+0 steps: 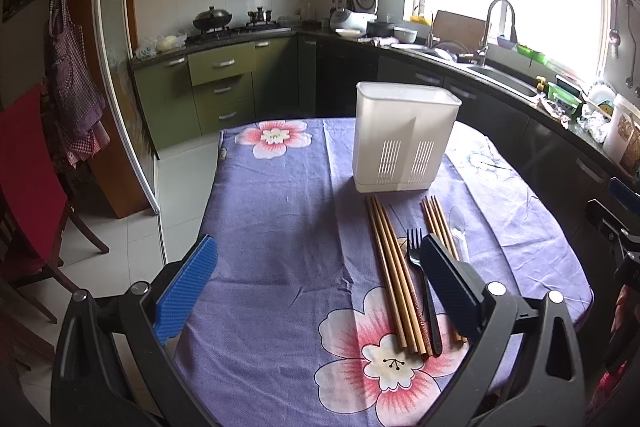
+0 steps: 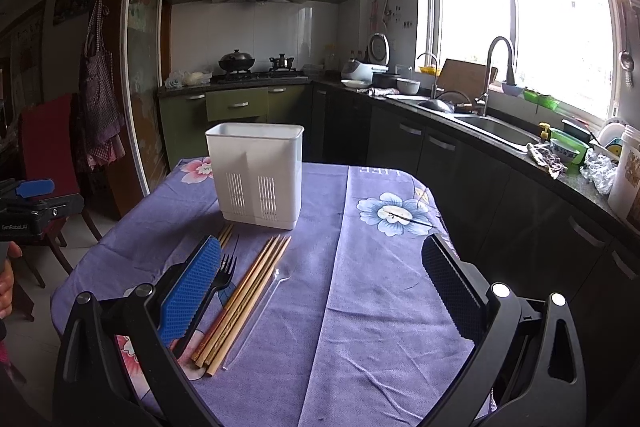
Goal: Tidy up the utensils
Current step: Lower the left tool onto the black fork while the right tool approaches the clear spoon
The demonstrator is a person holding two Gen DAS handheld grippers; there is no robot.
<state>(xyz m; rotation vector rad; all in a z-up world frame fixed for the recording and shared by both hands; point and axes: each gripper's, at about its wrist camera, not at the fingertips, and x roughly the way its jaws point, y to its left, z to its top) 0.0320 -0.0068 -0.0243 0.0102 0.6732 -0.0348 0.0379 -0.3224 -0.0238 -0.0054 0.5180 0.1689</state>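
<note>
Left wrist view: the left claw [image 1: 318,281] is spread wide with nothing between its blue pads, hovering above the surface [image 1: 280,227], which is covered by a purple floral cloth. A white utensil holder [image 1: 404,139] stands upright toward the far end of the surface. Just in front of it, a bundle of wooden chopsticks [image 1: 394,271] lies lengthwise, with a black fork [image 1: 422,275] beside it on the right, tines toward the holder. A second chopstick bundle [image 1: 436,223] and a clear plastic spoon [image 1: 458,227] lie further right, partly hidden behind the claw's right finger. Part of the other claw assembly shows at the right edge.

Right wrist view: the right claw [image 2: 322,293] is also spread, holding nothing. The utensil holder [image 2: 256,179] stands ahead and to the left. The fork [image 2: 218,279] lies just beside the left pad; one chopstick bundle [image 2: 244,303] and the clear spoon [image 2: 264,303] lie to its right. The tips of the other bundle [image 2: 226,235] show beyond the pad. A hand [image 2: 6,279] grips the other claw's handle at the left edge.
</note>
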